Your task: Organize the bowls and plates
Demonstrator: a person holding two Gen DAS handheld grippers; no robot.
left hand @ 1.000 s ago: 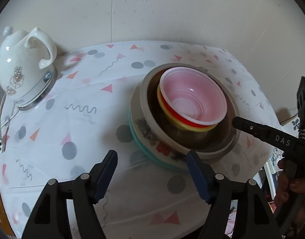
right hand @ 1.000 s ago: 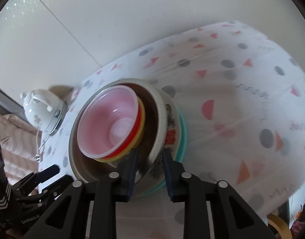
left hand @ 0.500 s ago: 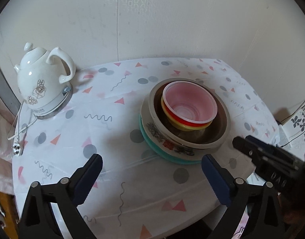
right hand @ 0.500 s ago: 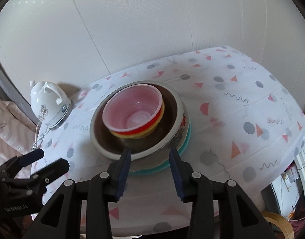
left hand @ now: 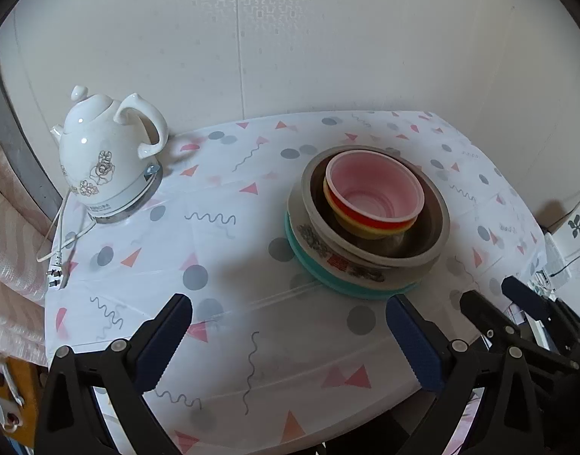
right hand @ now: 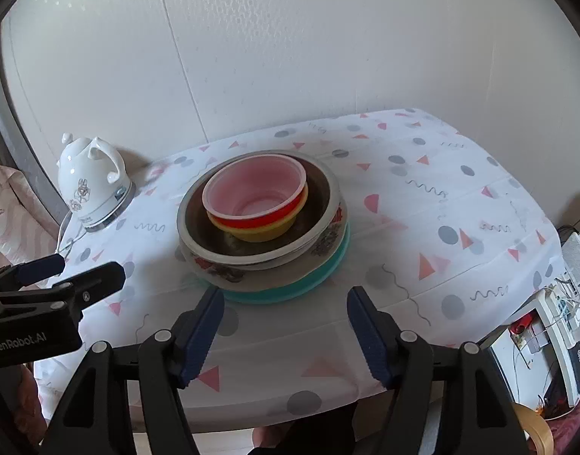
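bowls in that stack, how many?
4 visible: translucent pink bowl on top, red bowl under it, yellow bowl below, all inside the metal bowl. More may nest hidden.

Both wrist views downward, shared table (left hand: 252, 258)

The nested bowls (left hand: 373, 197) sit on stacked plates (left hand: 328, 265) on the table (left hand: 221, 250), kettle (left hand: 100, 159) well left behind.
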